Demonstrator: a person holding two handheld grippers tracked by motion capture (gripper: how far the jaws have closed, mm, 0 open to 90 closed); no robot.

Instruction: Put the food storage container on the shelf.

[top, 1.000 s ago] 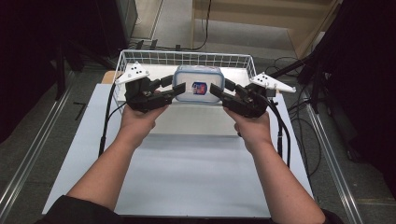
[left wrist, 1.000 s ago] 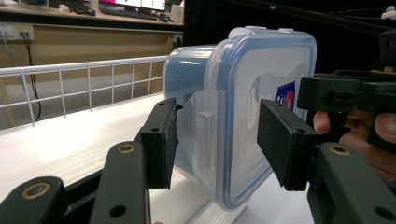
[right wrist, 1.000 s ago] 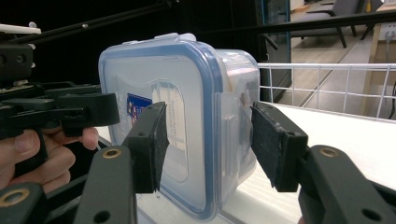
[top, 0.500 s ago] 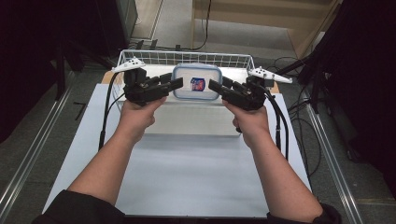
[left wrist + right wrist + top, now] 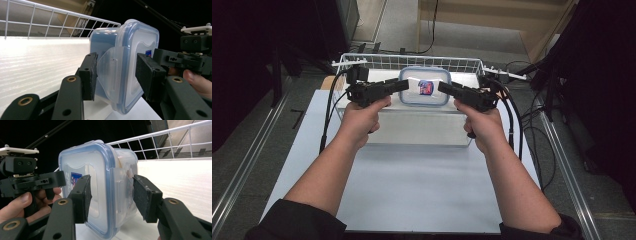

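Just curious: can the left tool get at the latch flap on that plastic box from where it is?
Probably yes: the left tool already straddles the latch flap of the plastic box, pads open, nothing between.

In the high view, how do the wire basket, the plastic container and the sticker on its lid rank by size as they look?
Largest to smallest:
1. Wire basket, spanning wider than both grippers.
2. Plastic container, sitting inside the basket's width.
3. Sticker, a small patch on the container's lid.
No ties here.
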